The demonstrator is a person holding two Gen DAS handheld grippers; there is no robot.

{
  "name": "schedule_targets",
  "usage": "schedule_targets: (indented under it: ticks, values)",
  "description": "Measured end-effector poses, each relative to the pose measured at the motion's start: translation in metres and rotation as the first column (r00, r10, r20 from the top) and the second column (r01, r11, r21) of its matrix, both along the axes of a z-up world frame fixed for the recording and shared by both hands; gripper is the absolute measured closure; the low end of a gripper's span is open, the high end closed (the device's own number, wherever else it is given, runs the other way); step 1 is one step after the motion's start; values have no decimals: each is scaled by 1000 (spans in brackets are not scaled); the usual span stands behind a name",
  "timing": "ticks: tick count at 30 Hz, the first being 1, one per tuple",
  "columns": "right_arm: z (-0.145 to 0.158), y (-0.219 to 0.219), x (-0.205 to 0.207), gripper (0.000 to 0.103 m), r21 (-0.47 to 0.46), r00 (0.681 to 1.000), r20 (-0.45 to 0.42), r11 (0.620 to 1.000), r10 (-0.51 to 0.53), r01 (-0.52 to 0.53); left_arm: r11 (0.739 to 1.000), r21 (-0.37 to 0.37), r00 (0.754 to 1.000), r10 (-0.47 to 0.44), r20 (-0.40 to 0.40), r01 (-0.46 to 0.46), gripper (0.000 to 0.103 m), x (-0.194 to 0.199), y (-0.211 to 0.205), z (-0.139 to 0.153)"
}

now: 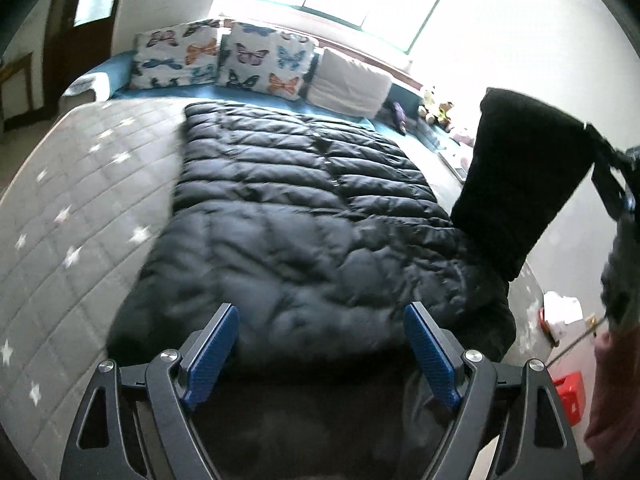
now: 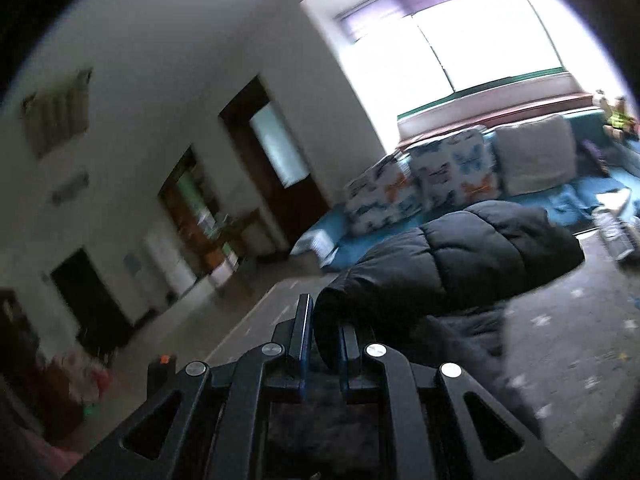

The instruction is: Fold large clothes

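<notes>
A black quilted puffer jacket (image 1: pixel 296 216) lies spread flat on the grey star-patterned bed (image 1: pixel 80 208). My left gripper (image 1: pixel 320 320) is open and empty, hovering over the jacket's near edge. The jacket's right sleeve (image 1: pixel 520 176) is lifted high above the bed at the right, held at its cuff by my right gripper (image 1: pixel 592 128). In the right wrist view my right gripper (image 2: pixel 326 328) is shut on the sleeve cuff (image 2: pixel 460 256), which bulges out past the fingers.
Two butterfly pillows (image 1: pixel 224 60) and a white pillow (image 1: pixel 348 84) lean at the head of the bed. Small toys (image 1: pixel 436 112) sit by the right edge. A red object (image 1: pixel 570 396) lies on the floor at the right. A doorway (image 2: pixel 276 152) and shelves are to the left.
</notes>
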State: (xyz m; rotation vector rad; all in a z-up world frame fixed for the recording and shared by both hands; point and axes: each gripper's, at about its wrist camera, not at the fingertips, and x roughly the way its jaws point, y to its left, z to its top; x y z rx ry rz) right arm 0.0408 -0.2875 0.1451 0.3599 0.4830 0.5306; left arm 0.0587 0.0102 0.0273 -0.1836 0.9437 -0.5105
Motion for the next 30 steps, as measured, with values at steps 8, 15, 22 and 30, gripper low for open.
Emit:
schedule_targets:
  ticks: [8, 15, 22, 30]
  values:
    - [-78, 136, 1, 89, -355, 984, -122, 920, 130, -166, 999, -11, 998, 52, -30, -52, 13, -27, 45, -15]
    - [-125, 181, -2, 78, -420, 957, -241, 872, 159, -251, 993, -66, 992, 90, -88, -96, 13, -42, 71, -32]
    - [-136, 207, -13, 46, -440, 945, -263, 848, 192, -295, 987, -115, 988, 103, -115, -116, 13, -52, 80, -33]
    - [-102, 186, -24, 41, -425, 959, -221, 867, 177, -258, 983, -140, 991, 115, -64, -123, 13, -45, 77, 0]
